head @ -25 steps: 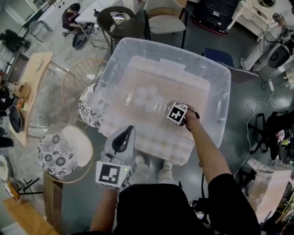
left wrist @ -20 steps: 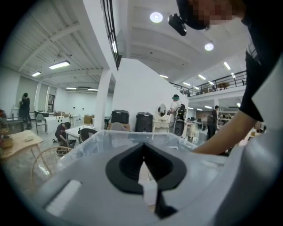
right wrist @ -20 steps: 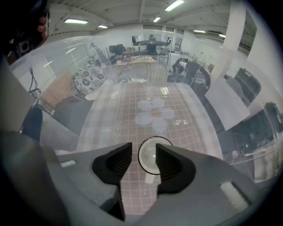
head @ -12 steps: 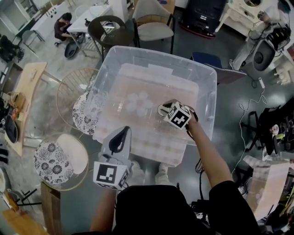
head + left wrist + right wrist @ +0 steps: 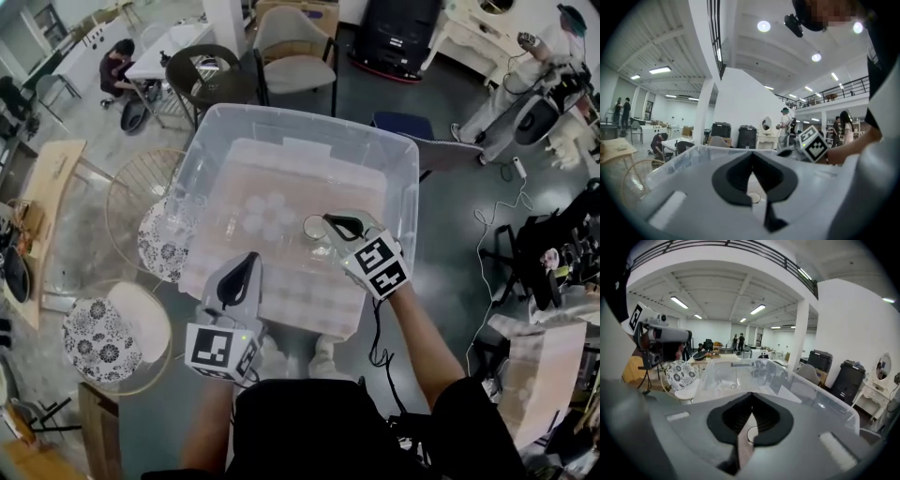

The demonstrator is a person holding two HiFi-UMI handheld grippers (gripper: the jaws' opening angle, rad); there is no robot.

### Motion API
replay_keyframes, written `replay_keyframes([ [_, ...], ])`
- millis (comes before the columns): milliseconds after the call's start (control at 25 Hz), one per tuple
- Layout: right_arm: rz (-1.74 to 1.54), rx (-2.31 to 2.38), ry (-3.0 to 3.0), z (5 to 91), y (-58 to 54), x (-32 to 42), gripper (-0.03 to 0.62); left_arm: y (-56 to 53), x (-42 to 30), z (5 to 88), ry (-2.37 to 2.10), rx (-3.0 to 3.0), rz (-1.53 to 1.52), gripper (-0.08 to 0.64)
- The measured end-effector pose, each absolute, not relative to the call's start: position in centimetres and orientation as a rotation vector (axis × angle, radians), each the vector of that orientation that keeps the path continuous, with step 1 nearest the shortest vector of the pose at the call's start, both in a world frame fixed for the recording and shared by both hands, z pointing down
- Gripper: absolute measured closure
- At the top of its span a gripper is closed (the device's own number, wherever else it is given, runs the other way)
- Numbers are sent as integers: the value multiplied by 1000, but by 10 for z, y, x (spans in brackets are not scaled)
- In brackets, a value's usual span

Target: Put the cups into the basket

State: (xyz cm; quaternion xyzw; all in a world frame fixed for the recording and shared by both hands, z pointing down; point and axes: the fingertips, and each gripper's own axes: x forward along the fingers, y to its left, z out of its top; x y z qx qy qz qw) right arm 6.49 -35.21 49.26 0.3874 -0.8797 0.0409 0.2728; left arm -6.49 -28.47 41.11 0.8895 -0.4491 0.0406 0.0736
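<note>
Closest to the person, the left gripper (image 5: 249, 262) is closed with nothing in it. Over the basket (image 5: 309, 120), the right gripper (image 5: 336, 223) has just closed its jaws on nothing, and its own view shows that best. Only the head view shows the clear cups (image 5: 264, 211) bunched on the basket's floor. They look light, thin and slippery, so pinch a rim gently.

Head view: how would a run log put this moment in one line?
right gripper: above bin, jaws just closed, hold unclear | left gripper: shut, at bin's near edge | cups: cluster in bin
</note>
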Motion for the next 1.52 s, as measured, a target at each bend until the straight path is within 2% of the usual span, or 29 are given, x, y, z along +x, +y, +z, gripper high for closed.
replay_keyframes([
  [440, 17, 1228, -2624, 402, -282, 77, 589, -251, -29, 388, -1402, 2715, 93, 554],
  [880, -20, 1240, -2804, 381, -228, 82, 589, -212, -8, 384, -1490, 2692, 76, 554],
  [1280, -20, 1242, -2859, 365, -189, 71, 589, -174, -15, 364, -1560, 2697, 27, 554],
  [1520, -45, 1263, -2862, 354, -162, 42, 589, -149, -43, 354, -1563, 2748, -6, 554],
])
